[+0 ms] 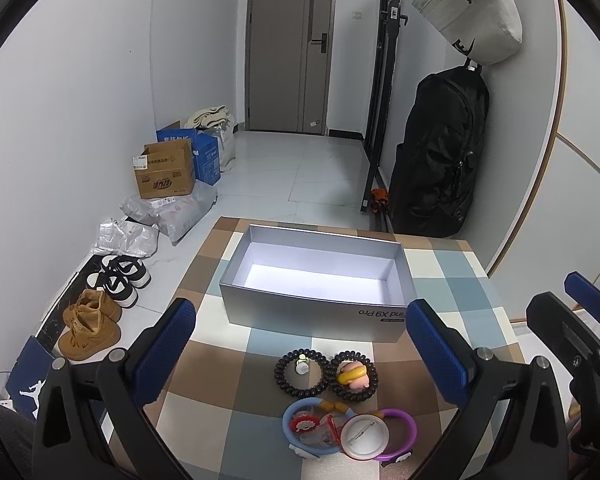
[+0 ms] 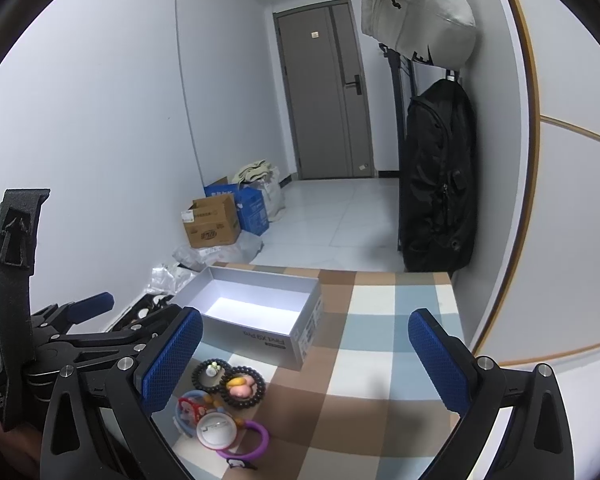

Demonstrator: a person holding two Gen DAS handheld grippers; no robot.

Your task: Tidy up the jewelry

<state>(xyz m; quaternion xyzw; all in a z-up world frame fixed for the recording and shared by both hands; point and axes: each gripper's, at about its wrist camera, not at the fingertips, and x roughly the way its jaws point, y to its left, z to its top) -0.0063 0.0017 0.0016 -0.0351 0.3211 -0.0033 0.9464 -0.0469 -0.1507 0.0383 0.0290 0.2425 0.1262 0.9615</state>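
Both grippers, left gripper [image 1: 300, 352] and right gripper [image 2: 306, 352], gape empty; overlapped bracelets [image 1: 326, 374] before the phone box [image 1: 316, 280] could snag together.

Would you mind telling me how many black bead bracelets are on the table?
2, side by side before the box: left bracelet and right bracelet. None seem hidden.

You see a checked tablecloth [image 1: 260, 408] of brown, cream and blue-grey under a silver-grey box [image 1: 316, 312] with a white inside. Before it lie two black bead bracelets [image 1: 300, 368], a blue ring [image 1: 290, 420] and a purple ring [image 1: 408, 428].
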